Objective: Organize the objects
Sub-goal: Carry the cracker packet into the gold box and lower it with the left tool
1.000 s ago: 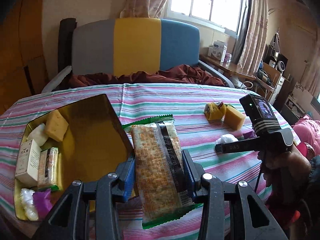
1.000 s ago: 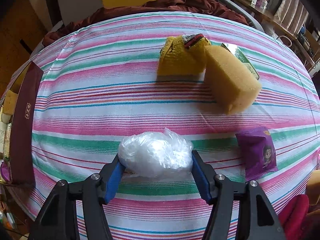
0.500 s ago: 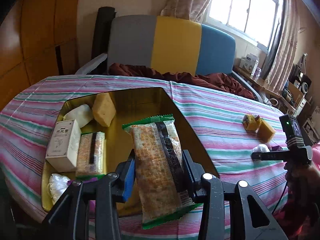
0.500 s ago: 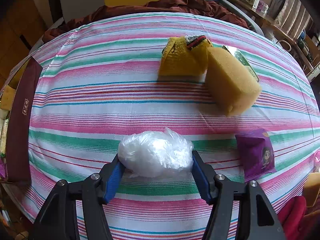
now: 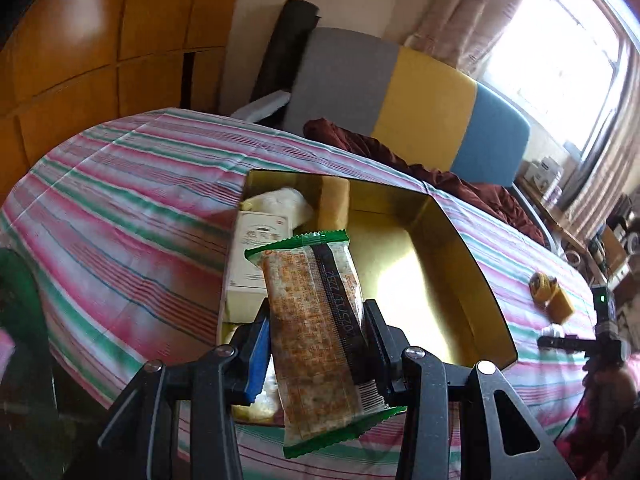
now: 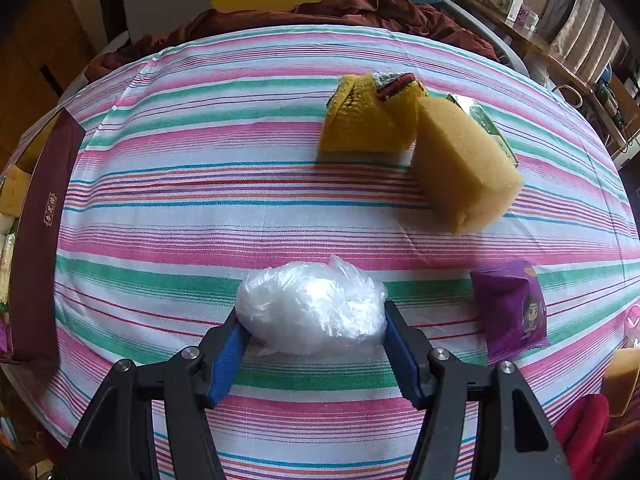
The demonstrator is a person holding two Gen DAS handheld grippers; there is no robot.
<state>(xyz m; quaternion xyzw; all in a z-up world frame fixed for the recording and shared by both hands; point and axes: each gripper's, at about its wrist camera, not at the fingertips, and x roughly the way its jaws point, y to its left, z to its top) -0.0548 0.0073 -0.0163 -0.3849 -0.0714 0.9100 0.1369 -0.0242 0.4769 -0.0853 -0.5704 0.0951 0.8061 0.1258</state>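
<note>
My left gripper (image 5: 316,340) is shut on a green-edged cracker packet (image 5: 316,320) and holds it above the near end of the gold-lined box (image 5: 460,240). The box holds a white carton (image 5: 256,256), a yellow sponge (image 5: 334,204) and a white wad (image 5: 280,200). My right gripper (image 6: 312,340) is shut on a clear plastic wad (image 6: 312,308) resting on the striped tablecloth (image 6: 200,208). A yellow sponge block (image 6: 464,168), a yellow knitted bundle (image 6: 368,116) and a purple sachet (image 6: 512,308) lie beyond it.
The box's maroon side (image 6: 36,240) shows at the left edge of the right wrist view. A green packet (image 6: 488,128) lies behind the sponge. A sofa (image 5: 400,96) with a red blanket stands behind the table. The other gripper (image 5: 600,336) shows far right.
My left gripper has swung left with the cracker packet, from beside the box to over its near end. The right gripper and its plastic wad have barely moved.
</note>
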